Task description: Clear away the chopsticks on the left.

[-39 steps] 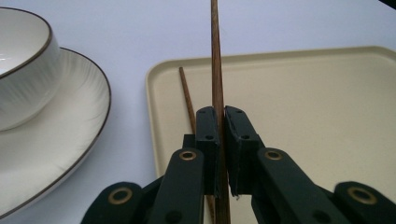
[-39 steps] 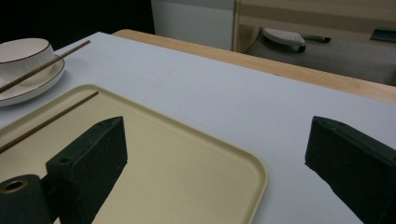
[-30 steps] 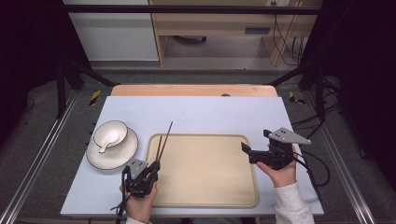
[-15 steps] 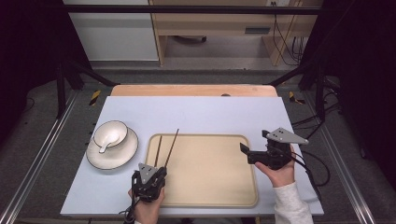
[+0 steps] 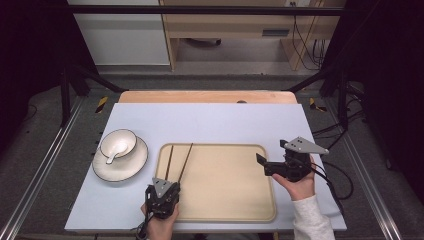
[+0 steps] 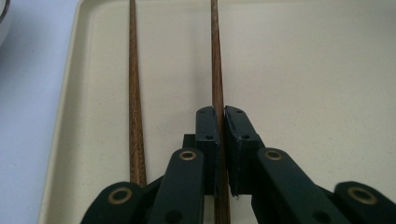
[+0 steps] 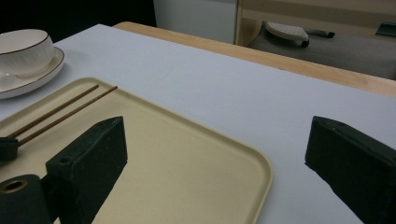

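At lower left, the left hand-held gripper [image 6: 220, 154] pinches one slim brown wooden chopstick [image 6: 215, 56] on the beige plastic tray [image 5: 235, 200]; the right hand-held gripper [image 7: 215, 163] stands spread.

Overhead plus two close views, shared tray [image 5: 220, 207]

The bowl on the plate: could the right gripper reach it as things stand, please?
Probably yes: the right gripper is open and empty, and the tray lying between it and the bowl is flat, so it could pass over it.
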The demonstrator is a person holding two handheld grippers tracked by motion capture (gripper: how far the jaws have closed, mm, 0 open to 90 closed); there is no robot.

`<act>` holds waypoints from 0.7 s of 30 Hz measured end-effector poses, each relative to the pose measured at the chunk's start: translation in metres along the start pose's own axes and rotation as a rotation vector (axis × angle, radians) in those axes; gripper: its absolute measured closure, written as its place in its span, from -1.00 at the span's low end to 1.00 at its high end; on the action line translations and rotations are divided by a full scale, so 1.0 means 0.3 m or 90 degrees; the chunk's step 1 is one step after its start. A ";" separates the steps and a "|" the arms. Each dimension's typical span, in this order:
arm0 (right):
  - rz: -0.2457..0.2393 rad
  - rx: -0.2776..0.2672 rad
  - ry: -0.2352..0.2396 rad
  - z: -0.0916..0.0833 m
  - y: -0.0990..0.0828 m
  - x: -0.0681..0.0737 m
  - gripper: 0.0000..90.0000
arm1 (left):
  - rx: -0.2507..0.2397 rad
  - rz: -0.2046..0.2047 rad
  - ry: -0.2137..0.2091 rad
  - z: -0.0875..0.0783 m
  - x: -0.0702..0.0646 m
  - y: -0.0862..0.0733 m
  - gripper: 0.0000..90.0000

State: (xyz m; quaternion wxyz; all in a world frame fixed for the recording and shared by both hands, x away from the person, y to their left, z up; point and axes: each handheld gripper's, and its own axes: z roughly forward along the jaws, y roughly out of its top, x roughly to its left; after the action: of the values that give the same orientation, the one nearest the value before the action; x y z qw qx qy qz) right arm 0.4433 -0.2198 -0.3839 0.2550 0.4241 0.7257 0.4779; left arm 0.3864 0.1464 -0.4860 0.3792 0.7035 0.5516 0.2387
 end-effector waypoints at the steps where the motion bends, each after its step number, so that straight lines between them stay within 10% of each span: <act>1: -0.001 0.001 -0.001 0.000 0.000 0.000 -0.87 | 0.003 0.001 0.000 0.001 0.003 -0.001 0.87; 21: 0.000 0.002 0.001 0.003 -0.001 0.001 -0.87 | 0.009 -0.010 -0.001 0.001 0.011 0.004 0.83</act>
State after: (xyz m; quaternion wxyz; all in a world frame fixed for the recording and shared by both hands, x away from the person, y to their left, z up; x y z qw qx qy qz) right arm 0.4436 -0.2192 -0.3845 0.2538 0.4238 0.7268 0.4772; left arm 0.3882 0.1492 -0.4853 0.3770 0.7017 0.5586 0.2312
